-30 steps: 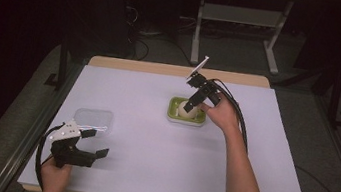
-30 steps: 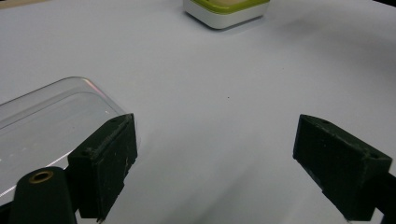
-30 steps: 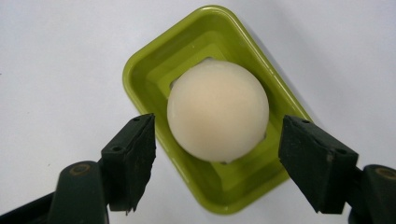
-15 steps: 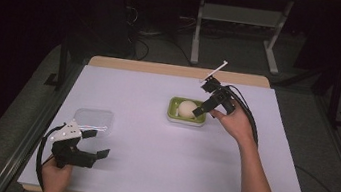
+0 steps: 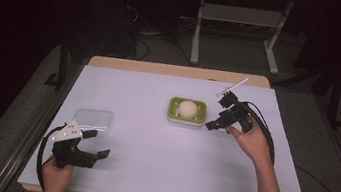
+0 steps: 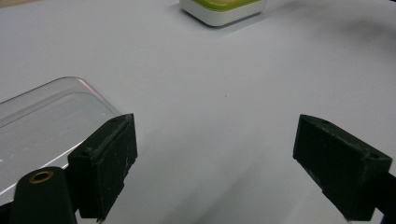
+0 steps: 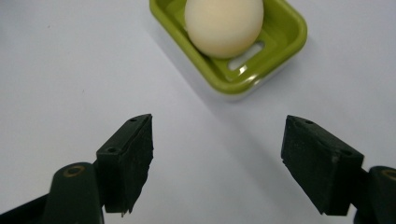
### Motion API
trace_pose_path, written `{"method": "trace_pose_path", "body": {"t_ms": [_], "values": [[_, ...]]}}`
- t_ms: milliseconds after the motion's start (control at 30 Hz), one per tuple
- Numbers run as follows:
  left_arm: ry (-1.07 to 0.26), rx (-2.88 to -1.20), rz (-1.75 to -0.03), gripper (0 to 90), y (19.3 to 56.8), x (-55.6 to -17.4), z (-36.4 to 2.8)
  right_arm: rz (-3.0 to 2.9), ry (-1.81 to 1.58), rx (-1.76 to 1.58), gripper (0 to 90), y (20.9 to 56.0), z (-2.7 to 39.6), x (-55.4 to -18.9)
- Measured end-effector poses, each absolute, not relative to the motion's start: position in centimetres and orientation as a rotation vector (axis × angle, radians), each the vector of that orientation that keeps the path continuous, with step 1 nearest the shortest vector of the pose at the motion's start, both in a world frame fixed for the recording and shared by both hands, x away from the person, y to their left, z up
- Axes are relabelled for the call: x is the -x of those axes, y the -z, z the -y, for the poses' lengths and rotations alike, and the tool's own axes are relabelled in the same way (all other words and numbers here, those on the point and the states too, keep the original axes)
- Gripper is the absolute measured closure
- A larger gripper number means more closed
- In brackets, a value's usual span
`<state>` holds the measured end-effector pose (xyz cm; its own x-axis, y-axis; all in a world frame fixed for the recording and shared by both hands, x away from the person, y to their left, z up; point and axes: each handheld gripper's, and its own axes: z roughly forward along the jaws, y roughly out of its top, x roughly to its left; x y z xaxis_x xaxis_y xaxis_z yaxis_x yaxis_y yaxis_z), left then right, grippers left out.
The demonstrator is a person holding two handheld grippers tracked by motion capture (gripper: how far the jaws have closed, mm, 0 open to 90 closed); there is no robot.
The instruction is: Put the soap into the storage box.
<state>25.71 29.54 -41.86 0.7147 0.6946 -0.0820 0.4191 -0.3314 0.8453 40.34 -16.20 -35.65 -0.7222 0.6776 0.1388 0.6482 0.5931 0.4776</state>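
A pale round soap lies in a green dish on a white base near the table's middle. My right gripper hangs just right of the dish, jaws wide apart and empty. A clear plastic lid lies flat at the front left. Just in front of the lid my left gripper rests low on the table, open with nothing between its jaws. The dish's white base shows far off in the left gripper view.
A white sheet covers the table, with a wooden edge at the far side. Beyond it stands a metal frame on a dark floor. Black cables trail from the right gripper.
My right gripper has drawn back from over the dish to its right side, leaving the soap lying in the dish. The left gripper has stayed put.
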Motion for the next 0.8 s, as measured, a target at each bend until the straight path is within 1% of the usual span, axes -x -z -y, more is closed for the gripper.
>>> {"method": "trace_pose_path", "body": {"t_ms": [267, 533, 567, 667, 733, 800], "values": [[-0.368, -1.979, -0.847, 12.9, 41.9, -25.8, -29.4, -2.739, -0.818, -1.146, 24.3, 36.7, 17.8, -37.3], [-0.360, -1.990, -0.845, 12.9, 42.0, -25.8, -29.4, -2.723, -0.850, -1.142, 23.4, 38.2, 19.3, -33.2], [-0.361, -1.990, -0.843, 12.9, 42.0, -25.8, -29.3, -2.723, -0.850, -1.142, 23.4, 38.2, 19.3, -33.2], [-0.359, -1.987, -0.836, 12.9, 42.1, -25.7, -29.2, -2.697, -0.880, -1.137, 21.0, 38.8, 20.1, -31.1], [-0.356, -1.990, -0.828, 12.9, 42.1, -25.7, -29.1, -2.657, -0.891, -1.144, 17.1, 39.2, 20.5, -30.0], [-0.356, -1.994, -0.826, 12.9, 42.1, -25.7, -29.0, -2.585, -0.944, -1.141, 18.8, 39.8, 21.0, -28.4]]}}
